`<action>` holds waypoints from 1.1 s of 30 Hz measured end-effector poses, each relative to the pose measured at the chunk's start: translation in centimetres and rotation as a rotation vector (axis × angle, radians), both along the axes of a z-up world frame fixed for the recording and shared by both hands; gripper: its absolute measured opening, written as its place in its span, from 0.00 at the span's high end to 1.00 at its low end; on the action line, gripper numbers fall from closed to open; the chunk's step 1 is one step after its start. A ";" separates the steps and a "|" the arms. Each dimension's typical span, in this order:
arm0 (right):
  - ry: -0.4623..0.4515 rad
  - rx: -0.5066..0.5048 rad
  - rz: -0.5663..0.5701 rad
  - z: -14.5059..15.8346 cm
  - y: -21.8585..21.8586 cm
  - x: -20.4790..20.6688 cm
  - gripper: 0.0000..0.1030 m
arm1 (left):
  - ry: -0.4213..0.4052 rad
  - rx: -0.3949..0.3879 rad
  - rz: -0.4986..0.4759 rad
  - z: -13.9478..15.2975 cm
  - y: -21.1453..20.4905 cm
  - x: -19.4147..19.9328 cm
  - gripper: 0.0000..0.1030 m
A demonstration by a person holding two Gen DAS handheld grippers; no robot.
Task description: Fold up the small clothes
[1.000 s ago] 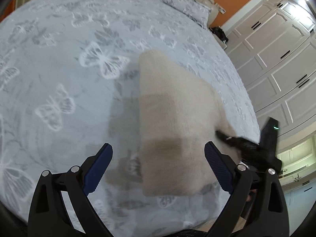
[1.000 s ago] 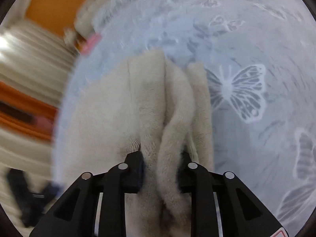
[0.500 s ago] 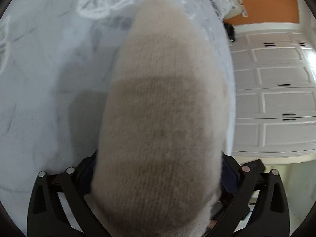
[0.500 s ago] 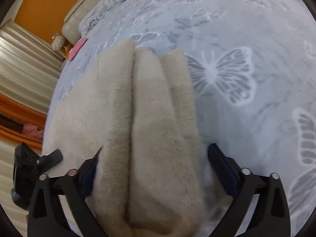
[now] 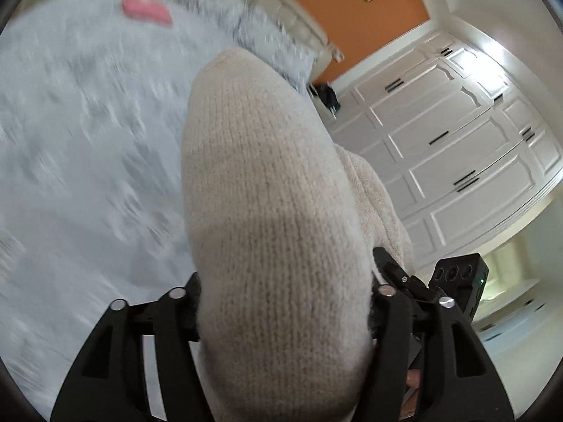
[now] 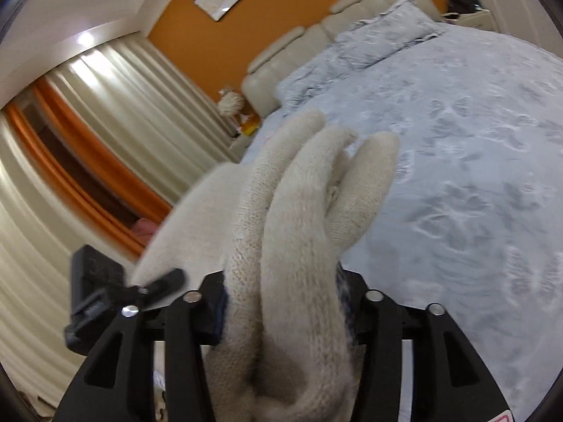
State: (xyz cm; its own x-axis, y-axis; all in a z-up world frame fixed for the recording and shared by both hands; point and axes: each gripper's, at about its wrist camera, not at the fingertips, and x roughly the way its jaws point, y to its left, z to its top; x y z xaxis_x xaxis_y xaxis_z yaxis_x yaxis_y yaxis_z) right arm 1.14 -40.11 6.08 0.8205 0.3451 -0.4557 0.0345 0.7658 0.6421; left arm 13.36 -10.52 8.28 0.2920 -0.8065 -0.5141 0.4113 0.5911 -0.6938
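Now each gripper, left gripper (image 5: pixel 281 302) and right gripper (image 6: pixel 281 302), pinches the cream knit garment (image 5: pixel 267 190), its length stretching forward above the bed (image 6: pixel 475 140).

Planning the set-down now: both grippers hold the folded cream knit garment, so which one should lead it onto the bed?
Probably the left gripper: beyond its end of the folded cream knit garment lies the grey butterfly-print bedspread. The right gripper pinches three bunched layers near the bed's edge.

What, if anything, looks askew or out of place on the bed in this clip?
Nothing damaged or spilled. The cream knit garment is bunched into uneven rolls between the right gripper fingers rather than folded flat. A pink item lies alone far up the bedspread, too blurred to identify.
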 end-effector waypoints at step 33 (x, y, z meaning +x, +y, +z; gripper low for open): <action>0.388 -0.369 0.060 -12.5 10.6 12.4 0.88 | -0.160 0.588 0.287 -15.2 4.2 3.9 0.07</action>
State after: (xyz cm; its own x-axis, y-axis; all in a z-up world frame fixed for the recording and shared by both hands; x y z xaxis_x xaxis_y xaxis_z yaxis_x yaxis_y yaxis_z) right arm 13.56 -29.54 -6.45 0.5517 0.1457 -0.8212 0.1654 0.9459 0.2790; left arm 17.25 -6.33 -6.95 0.5623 -0.2843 -0.7765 0.2523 0.9533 -0.1663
